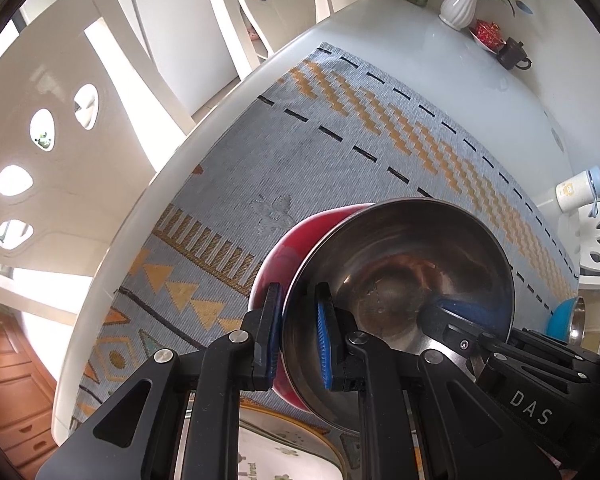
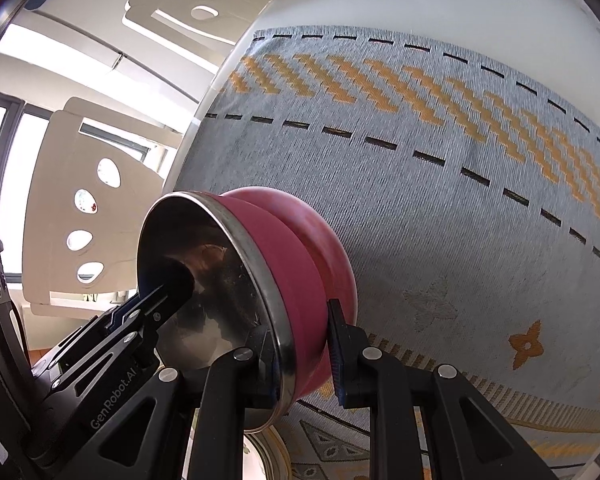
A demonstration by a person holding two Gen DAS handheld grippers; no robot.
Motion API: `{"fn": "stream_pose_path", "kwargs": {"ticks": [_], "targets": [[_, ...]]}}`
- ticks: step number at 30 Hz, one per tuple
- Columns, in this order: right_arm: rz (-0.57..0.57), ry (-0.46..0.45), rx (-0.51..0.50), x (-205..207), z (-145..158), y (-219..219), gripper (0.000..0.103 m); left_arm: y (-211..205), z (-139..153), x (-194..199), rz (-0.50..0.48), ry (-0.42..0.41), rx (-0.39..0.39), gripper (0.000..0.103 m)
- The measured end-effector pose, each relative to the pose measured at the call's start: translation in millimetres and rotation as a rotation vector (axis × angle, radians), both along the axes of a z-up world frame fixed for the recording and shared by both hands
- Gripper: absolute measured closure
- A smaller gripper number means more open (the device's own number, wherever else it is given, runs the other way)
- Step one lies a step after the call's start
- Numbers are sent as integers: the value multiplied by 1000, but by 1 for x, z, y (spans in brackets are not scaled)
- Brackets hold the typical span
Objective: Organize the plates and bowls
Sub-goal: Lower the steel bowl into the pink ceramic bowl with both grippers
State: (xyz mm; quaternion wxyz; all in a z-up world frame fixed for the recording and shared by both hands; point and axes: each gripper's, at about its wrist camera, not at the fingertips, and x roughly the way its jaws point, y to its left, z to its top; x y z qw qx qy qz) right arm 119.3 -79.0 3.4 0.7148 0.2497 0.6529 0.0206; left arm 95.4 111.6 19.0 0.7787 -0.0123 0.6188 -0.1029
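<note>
- Left wrist view: you've got the red bowl by its rim, steel-lined and tipped up off the cloth, your left gripper clamped on the near wall, one pad outside on the red, one inside on the steel.
- Your right gripper is pinched on the opposite side of the same rim, and it shows in the left view reaching into the bowl from the right.
- Nothing but reflections inside the bowl; the steel lining looks bare.
- Just below the bowl, a white plate with a golden rim and small printed figures lies on the cloth, partly hidden by your fingers.
- At the right edge, a blue bowl with a steel lining peeks in.
- Underneath is a grey woven table runner with orange zigzags and black dashes, on a white table.
- Far corner: a white vase of blue flowers, a small dark teapot.
- White chairs with oval cut-outs stand alongside.
</note>
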Motion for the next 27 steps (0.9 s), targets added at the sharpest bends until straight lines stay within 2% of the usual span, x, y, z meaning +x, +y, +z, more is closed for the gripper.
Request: {"fn": "stream_pose_path", "kwargs": {"ticks": [22, 27], "targets": [[-18, -17, 56, 0, -7, -8, 84, 1, 3, 1, 18, -32, -26, 90], [-7, -12, 35, -1, -5, -6, 83, 0, 8, -1, 17, -46, -15, 89]]}}
